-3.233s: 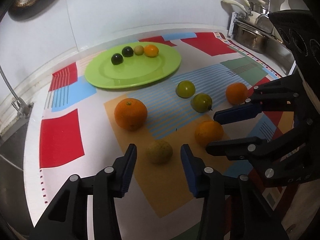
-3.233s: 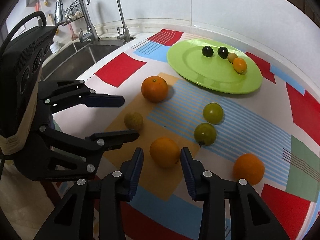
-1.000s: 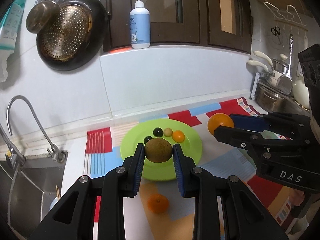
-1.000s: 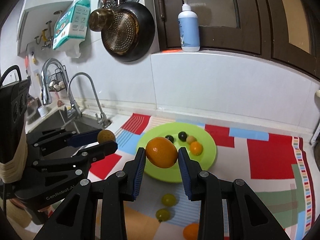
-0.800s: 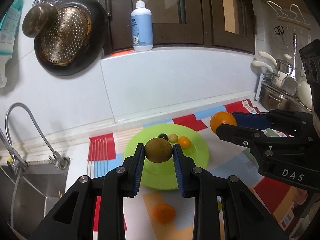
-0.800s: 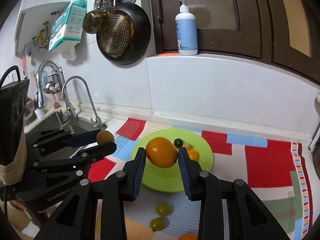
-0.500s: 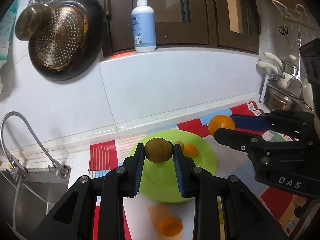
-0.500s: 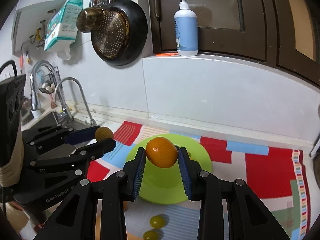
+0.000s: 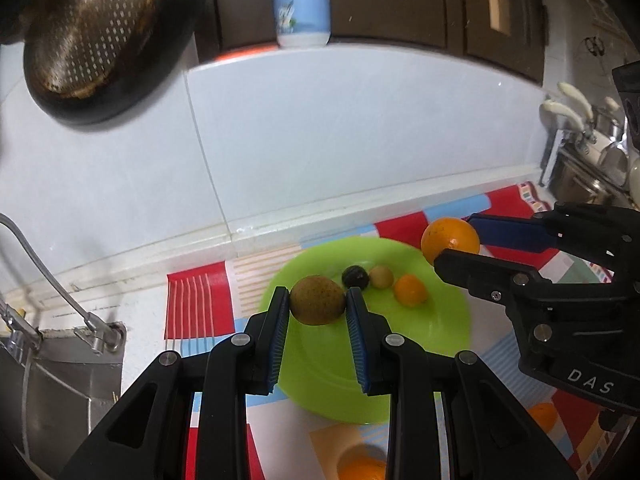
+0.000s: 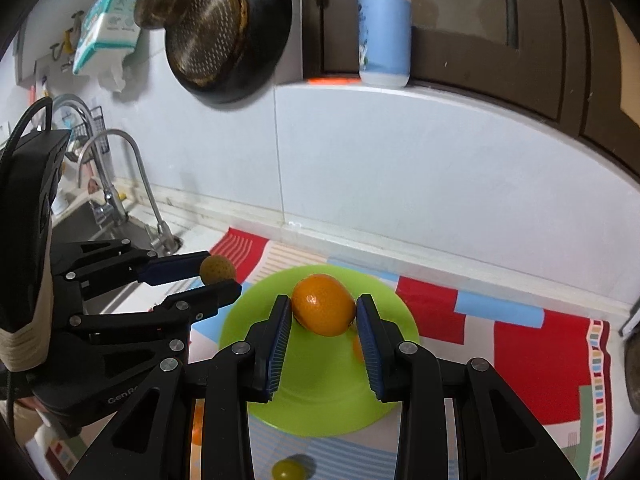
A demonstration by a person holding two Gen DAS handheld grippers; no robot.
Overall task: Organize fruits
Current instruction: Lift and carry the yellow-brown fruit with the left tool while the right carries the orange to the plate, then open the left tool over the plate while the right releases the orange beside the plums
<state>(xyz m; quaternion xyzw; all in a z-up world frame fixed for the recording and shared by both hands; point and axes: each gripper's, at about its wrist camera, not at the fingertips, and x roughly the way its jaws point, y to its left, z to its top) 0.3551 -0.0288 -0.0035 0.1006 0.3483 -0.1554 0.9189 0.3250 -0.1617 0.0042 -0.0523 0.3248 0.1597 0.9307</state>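
A round, brownish-green speckled fruit (image 9: 317,300) is pinched between the blue-padded fingers of the black left tool (image 9: 318,322), held in the air above the near part of a bright green oval plate (image 9: 440,332). A smooth, glossy orange fruit (image 10: 323,310) is clamped in the same way by the black right tool (image 10: 323,334), also above the plate. In the left wrist view the right tool is seen from the side at the plate's right edge. Three small fruits are lined up on the plate's far half: a dark round one (image 9: 355,277), a pale yellow-green one (image 9: 381,277) touching it, and a small orange one (image 9: 410,290) just beside that. The plate rests on a patchwork cloth of red, blue and white blocks (image 9: 196,300) covering the surface. A small green fruit (image 10: 287,469) is seen on the cloth in front of the plate, and two more orange fruits (image 9: 362,468) lie partly hidden behind the tools.
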